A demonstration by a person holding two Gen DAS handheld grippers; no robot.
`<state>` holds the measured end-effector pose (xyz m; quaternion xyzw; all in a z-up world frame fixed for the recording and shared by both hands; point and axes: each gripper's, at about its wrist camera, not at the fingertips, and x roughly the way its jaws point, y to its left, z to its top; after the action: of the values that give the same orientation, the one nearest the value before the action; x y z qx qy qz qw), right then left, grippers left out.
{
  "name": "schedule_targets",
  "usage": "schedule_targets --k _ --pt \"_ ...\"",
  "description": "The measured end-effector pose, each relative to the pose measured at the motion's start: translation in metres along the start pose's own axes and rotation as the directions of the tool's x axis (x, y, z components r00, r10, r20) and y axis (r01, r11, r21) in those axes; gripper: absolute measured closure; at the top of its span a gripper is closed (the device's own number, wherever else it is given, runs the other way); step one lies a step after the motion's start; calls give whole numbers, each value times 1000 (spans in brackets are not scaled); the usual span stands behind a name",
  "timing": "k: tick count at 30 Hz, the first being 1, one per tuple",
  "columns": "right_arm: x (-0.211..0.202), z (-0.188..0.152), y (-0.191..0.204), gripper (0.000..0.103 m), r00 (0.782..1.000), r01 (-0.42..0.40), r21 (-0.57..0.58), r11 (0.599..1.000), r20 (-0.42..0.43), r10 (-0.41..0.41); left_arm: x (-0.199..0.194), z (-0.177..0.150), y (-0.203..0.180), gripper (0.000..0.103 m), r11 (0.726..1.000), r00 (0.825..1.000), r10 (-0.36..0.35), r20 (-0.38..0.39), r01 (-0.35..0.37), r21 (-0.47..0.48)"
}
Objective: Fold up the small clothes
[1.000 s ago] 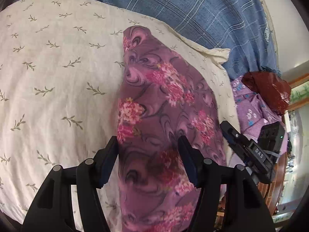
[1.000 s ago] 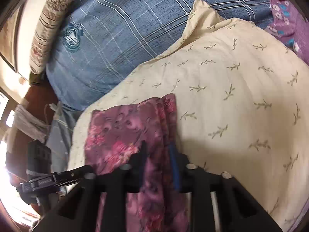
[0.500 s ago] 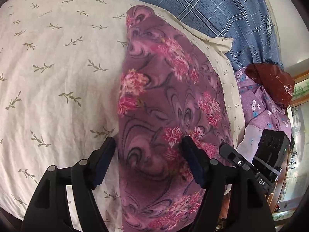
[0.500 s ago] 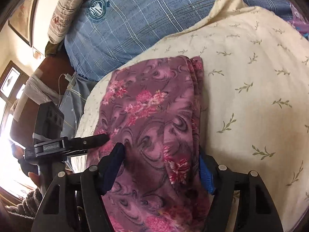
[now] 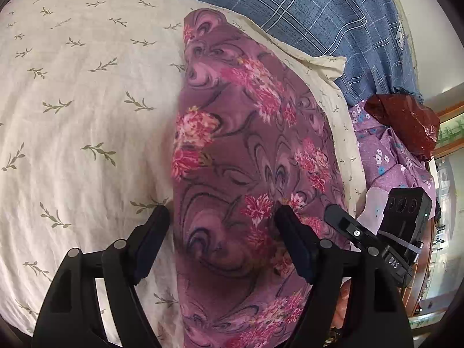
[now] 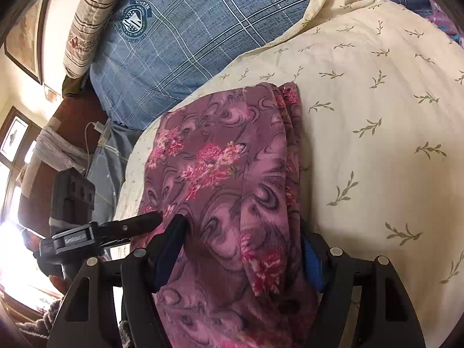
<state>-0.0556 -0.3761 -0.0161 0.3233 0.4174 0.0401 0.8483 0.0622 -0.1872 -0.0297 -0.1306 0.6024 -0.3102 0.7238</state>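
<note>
1. work surface: a cream pillow (image 5: 87, 110) printed with small olive sprigs fills most of both wrist views; its cover is lightly wrinkled and its corner flap lies against the fabric behind it.
2. task item: a purple floral garment (image 5: 246, 159), folded into a long narrow strip, lies lengthwise on the pillow near one edge; in the right wrist view its stacked folded edges (image 6: 290, 133) show along the side toward the middle of the pillow.
3. left gripper (image 5: 221, 217): jaws spread wide, one finger at the garment's edge by the bare pillow, the other over the garment; nothing is pinched between them.
4. right gripper (image 6: 243, 232): jaws likewise parted, the two fingers straddling the width of the strip; whether the pads touch the cloth cannot be told.
5. mutual view: each camera sees the other gripper beside the garment's outer edge, the left gripper's black finger just beside the right gripper's own finger.
6. behind the pillow: a blue plaid cushion (image 6: 188, 37) bearing a round crest, and a striped bolster (image 6: 87, 17) against the wall.
7. room: a lilac flowered cloth (image 5: 388, 156) and a dark red crinkled bag (image 5: 406, 121) lie past the pillow's edge; a framed picture (image 6: 26, 37) hangs on a cream wall; bright windows (image 6: 14, 145) glare at the far left.
</note>
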Motion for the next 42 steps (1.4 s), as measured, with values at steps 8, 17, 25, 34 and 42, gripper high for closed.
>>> schedule_targets --k 8,17,25,34,42 --pt "-2 -4 35 60 992 126 -136 983 7 -126 -3 -1 29 63 965 979 -203 -29 195 -173" --pt "10 3 45 61 982 173 -133 976 -58 -182 -12 -4 27 70 973 983 -186 -12 182 -139" --pt "5 -2 19 45 994 106 -24 994 -33 -107 1 5 26 40 977 984 -175 -41 169 -131" --pt "-12 -8 67 68 997 81 -83 993 1 -81 -49 1 19 74 984 983 -168 70 172 -48" --pt "5 45 143 71 994 -45 -192 980 84 62 -128 54 50 73 990 963 -122 239 135 -39"
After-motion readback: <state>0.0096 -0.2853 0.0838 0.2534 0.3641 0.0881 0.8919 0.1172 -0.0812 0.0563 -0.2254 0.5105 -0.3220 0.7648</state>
